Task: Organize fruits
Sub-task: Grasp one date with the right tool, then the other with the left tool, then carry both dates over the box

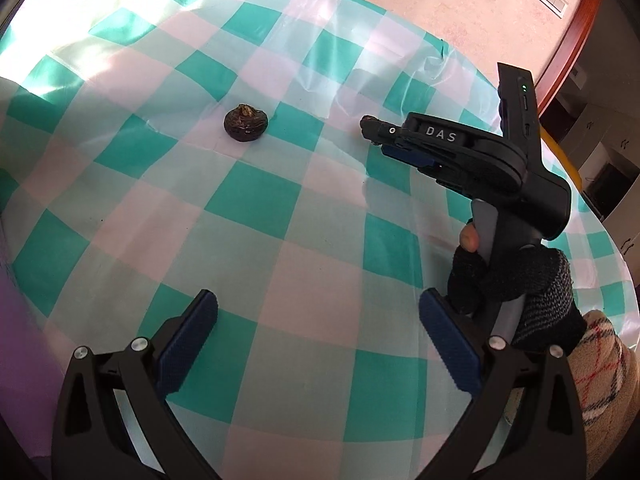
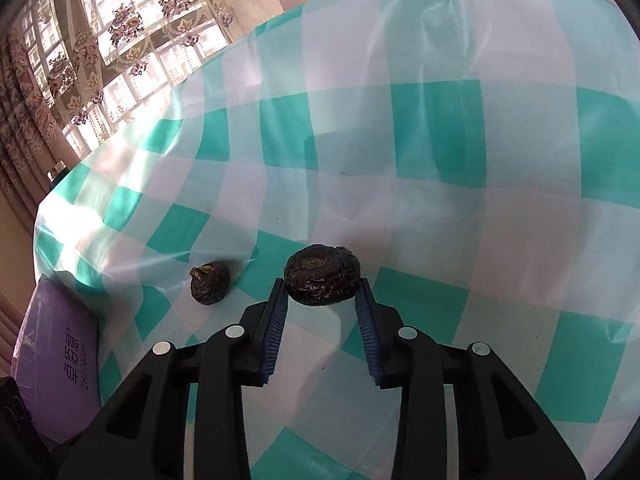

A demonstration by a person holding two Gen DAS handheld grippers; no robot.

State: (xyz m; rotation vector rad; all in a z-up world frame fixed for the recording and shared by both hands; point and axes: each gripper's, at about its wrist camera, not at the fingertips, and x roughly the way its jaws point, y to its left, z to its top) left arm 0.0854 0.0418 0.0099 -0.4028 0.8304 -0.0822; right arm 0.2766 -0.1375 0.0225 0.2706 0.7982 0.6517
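Note:
Two dark brown, wrinkled round fruits are in view on a teal-and-white checked tablecloth (image 2: pixel 440 128). My right gripper (image 2: pixel 323 286) is shut on the larger fruit (image 2: pixel 322 274), its blue pads pressing on both sides. The smaller fruit (image 2: pixel 210 282) lies on the cloth just to its left. In the left wrist view that loose fruit (image 1: pixel 245 123) sits mid-table, and the right gripper (image 1: pixel 370 128) reaches in from the right with the held fruit (image 1: pixel 366 122) mostly hidden at its tips. My left gripper (image 1: pixel 318 310) hangs open above the cloth, nothing between its fingers.
A purple box (image 2: pixel 60 364) with printed characters lies at the table's left edge. A gloved hand (image 1: pixel 516 280) and a plaid sleeve (image 1: pixel 604 360) hold the right gripper. Patterned curtains (image 2: pixel 100 52) hang beyond the far left; the table edge curves round on the right.

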